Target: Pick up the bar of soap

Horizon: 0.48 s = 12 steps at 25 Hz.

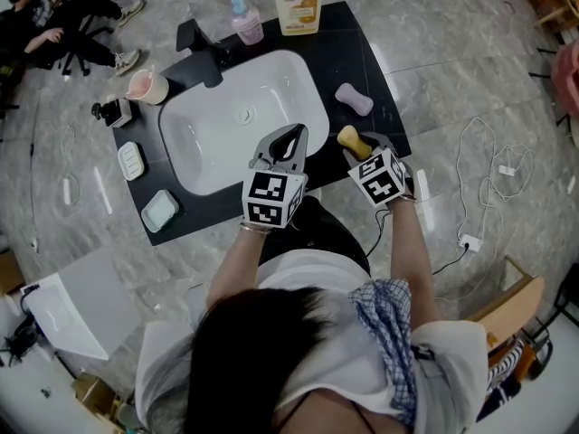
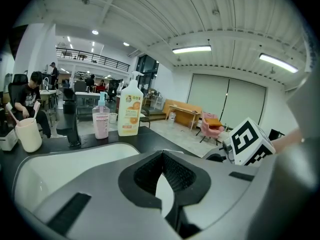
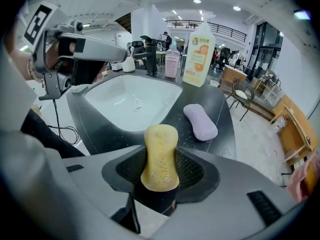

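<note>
My right gripper is shut on a yellow bar of soap, which stands up between its dark pads, lifted above the black counter. The head view shows that soap at the sink's right side, in the right gripper. A purple bar of soap lies flat on the counter beyond it. My left gripper hovers over the white sink's front right rim. Its jaws are shut with nothing between them.
At the counter's back stand a black faucet, a pink pump bottle and an orange detergent bottle. A pink cup and two soap dishes sit at the left. Cables lie on the floor.
</note>
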Each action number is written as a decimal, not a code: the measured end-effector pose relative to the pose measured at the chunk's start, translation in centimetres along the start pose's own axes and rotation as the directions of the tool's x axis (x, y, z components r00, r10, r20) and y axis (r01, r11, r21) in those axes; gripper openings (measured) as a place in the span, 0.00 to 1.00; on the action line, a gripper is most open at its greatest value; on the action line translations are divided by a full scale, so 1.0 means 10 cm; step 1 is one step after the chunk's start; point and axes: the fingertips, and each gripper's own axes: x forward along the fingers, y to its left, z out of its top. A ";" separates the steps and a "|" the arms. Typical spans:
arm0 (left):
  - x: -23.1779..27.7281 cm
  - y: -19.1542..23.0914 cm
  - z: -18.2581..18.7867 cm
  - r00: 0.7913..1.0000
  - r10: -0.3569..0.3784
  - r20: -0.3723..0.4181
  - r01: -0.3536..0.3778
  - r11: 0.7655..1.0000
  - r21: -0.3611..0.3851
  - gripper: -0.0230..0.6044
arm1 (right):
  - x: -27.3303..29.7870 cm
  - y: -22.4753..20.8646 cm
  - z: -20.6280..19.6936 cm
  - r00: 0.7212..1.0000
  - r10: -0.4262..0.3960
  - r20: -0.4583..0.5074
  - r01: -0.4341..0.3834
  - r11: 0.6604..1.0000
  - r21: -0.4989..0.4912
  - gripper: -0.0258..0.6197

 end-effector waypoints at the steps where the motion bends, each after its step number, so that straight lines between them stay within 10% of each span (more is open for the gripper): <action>1: 0.00 0.00 0.00 1.000 0.001 -0.001 -0.001 1.000 0.000 0.05 | 0.01 -0.01 0.01 1.000 0.001 0.001 -0.001 1.000 0.000 0.33; 12: -0.04 0.08 0.01 1.000 0.028 0.008 -0.028 0.999 -0.020 0.05 | 0.10 0.02 0.01 0.994 0.018 -0.110 -0.024 0.998 -0.059 0.33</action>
